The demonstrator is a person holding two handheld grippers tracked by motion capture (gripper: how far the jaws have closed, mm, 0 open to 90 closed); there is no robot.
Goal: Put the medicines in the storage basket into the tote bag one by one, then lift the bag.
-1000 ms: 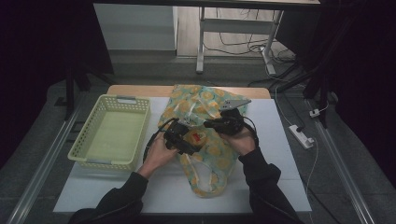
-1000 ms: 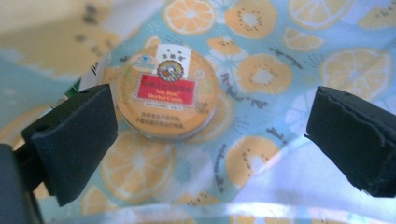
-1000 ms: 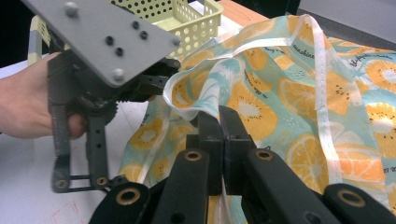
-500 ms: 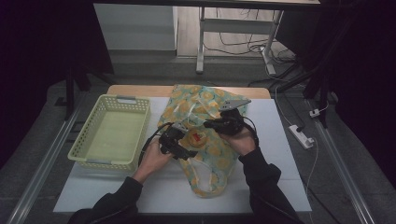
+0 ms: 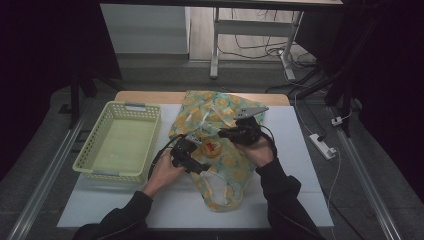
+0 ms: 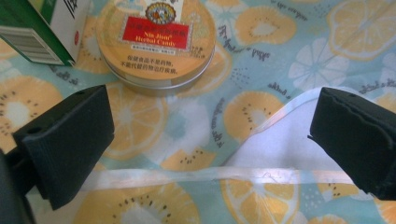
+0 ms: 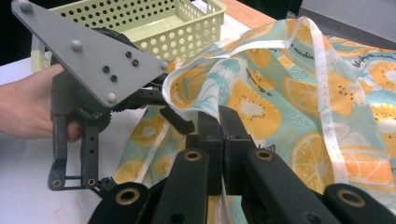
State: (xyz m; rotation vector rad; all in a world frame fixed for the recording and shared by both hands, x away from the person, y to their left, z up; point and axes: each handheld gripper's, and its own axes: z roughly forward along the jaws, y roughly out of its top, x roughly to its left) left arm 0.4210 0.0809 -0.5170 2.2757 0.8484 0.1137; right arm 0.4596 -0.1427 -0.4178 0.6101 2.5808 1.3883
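Citrus-print fabric bag (image 5: 220, 150) lying rumpled on table, edge lifted.

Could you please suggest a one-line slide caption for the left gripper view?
Open left gripper poised over fruit-print fabric bag, with a round candy tin lying ahead.

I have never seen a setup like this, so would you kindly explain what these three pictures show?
A person at a white table holds hand-operated tongs in each hand. One picture looks down from above; the other two come from cameras riding on each tool. On the table lie a fruit-print cloth bag and a yellow-green basket. A round candy tin and a green box rest on the bag. The right tongs are shut on the bag's edge; the left tongs are open over it.
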